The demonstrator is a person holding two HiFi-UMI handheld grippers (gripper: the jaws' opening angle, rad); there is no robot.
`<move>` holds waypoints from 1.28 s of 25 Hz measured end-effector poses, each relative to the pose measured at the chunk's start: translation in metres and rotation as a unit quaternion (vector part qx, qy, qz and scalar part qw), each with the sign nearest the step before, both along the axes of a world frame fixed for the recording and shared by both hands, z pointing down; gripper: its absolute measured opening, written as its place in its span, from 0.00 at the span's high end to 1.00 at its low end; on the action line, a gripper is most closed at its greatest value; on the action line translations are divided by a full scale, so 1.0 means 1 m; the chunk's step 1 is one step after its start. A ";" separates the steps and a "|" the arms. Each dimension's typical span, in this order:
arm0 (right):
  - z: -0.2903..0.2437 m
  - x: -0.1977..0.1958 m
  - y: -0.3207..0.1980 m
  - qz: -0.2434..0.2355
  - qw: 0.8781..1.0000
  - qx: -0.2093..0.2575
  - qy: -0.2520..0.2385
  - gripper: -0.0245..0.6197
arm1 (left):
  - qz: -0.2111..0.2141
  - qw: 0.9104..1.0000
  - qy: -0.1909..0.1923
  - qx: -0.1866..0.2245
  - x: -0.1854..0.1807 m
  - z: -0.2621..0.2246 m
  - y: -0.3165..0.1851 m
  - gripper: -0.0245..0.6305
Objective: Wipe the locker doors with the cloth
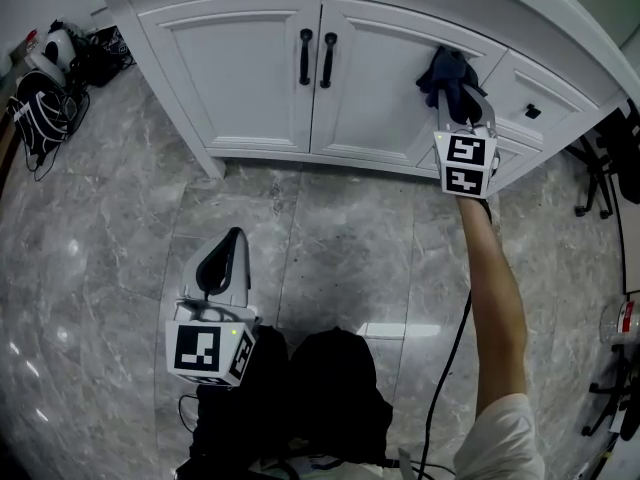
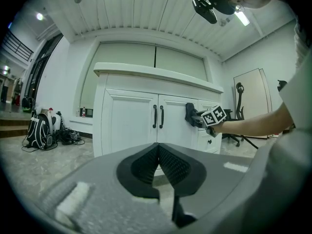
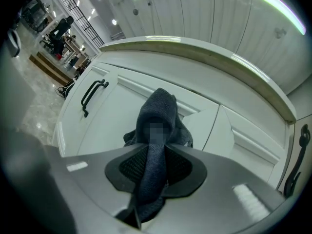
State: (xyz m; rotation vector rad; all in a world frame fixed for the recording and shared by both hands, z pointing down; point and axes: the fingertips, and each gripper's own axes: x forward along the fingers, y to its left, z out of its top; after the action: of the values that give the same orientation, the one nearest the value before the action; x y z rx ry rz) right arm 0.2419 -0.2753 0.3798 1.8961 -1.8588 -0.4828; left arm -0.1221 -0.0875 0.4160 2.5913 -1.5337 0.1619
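The wiping step is under way, by my reading: the right gripper is reaching level to the right-hand door of the white cabinet, and its jaws are standing part open, clamping a dark cloth whose bunched end is sticking out ahead of the tips. That bunch is sitting at the door's upper right corner, well apart from the 2 black handles, and it seems to be touching the panel, though from here the contact itself is hard to make out. The left gripper is hanging low over the grey stone floor, well apart from the cabinet, its jaws closed together on nothing. The next move is probably calling for firm pressure and sweeping passes across this panel, then over the left-hand door, steering round the handles. Both doors and the small drawer beside them are sitting closed, so nothing inside is showing. A backpack is lying on the floor off to the left, its contents hidden too.
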 end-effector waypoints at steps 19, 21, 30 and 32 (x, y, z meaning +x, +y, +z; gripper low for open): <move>0.019 -0.114 -0.029 -0.059 0.997 -0.008 -0.049 0.83 | -0.012 1.000 0.006 -0.006 -0.025 0.005 -0.001 0.96; 0.021 -0.127 -0.032 -0.066 0.996 -0.009 -0.055 0.83 | -0.015 1.000 0.007 -0.006 -0.030 0.005 -0.001 0.96; 0.041 -0.156 -0.038 -0.077 0.993 -0.019 -0.091 0.83 | -0.025 1.000 0.009 -0.006 -0.046 0.007 0.000 0.96; 0.050 -0.157 -0.038 -0.081 0.992 -0.029 -0.088 0.83 | -0.025 1.000 0.009 -0.007 -0.047 0.008 0.000 0.96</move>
State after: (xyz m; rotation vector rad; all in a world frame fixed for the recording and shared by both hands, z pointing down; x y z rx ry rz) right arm 0.0844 -0.3130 0.4300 1.8084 -2.1288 -0.3181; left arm -0.1688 -0.0878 0.4236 2.5336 -1.5840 0.1420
